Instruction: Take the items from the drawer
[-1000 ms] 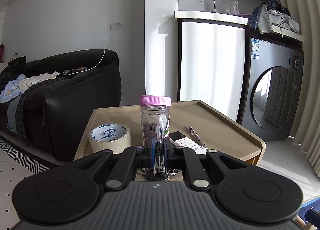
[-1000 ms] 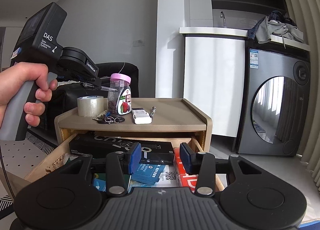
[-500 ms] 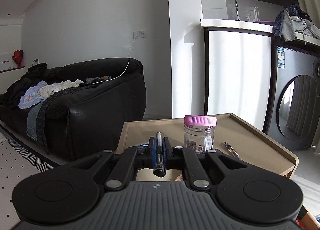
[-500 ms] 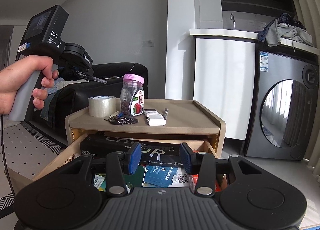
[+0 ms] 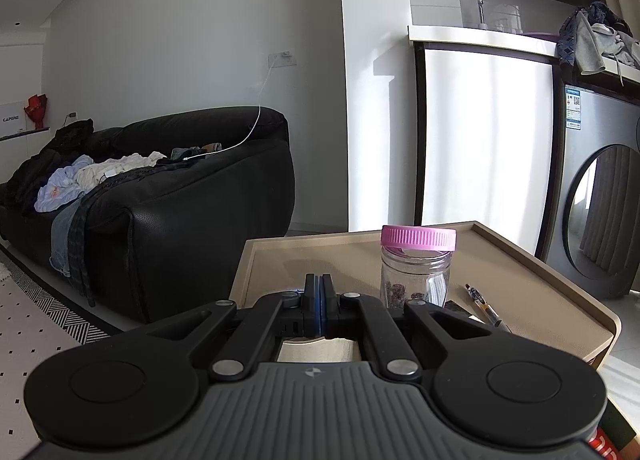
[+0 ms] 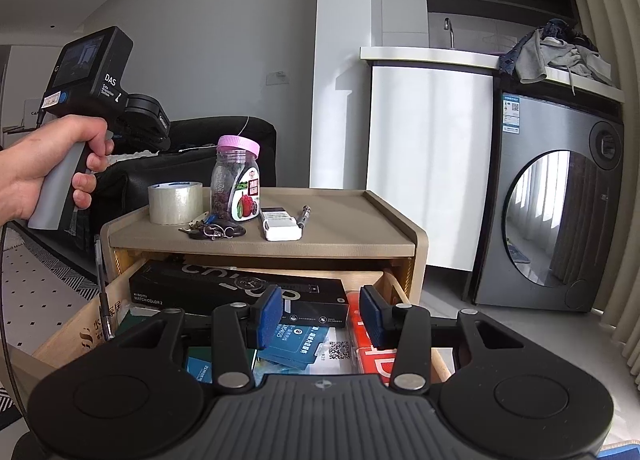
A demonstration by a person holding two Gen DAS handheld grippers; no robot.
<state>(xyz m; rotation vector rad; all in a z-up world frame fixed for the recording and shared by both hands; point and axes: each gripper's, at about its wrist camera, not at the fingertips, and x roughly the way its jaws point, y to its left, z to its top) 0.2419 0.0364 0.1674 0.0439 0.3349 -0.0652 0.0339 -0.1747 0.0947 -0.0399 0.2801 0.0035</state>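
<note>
The drawer (image 6: 76, 334) of the beige side table (image 6: 280, 244) stands open with a black watch box (image 6: 236, 294), blue cards (image 6: 296, 340) and a red box (image 6: 380, 364) inside. My right gripper (image 6: 320, 318) is open and empty just above these. My left gripper (image 5: 319, 294) is shut with nothing between its pads, left of the table top; its body shows in the right wrist view (image 6: 100, 99). A black pen (image 6: 102, 288) hangs upright by the drawer's left wall, apart from the gripper.
On the table top stand a pink-lidded jar (image 6: 237, 179), a tape roll (image 6: 175, 202), keys (image 6: 214, 230), a white device (image 6: 279, 223) and a pen (image 6: 304, 216). A black sofa (image 5: 160, 195) is to the left, a washing machine (image 6: 560, 227) to the right.
The pen that was in my left gripper is out of it and now shows by the drawer's left side. My left gripper has moved left and up. My right gripper stays open.
</note>
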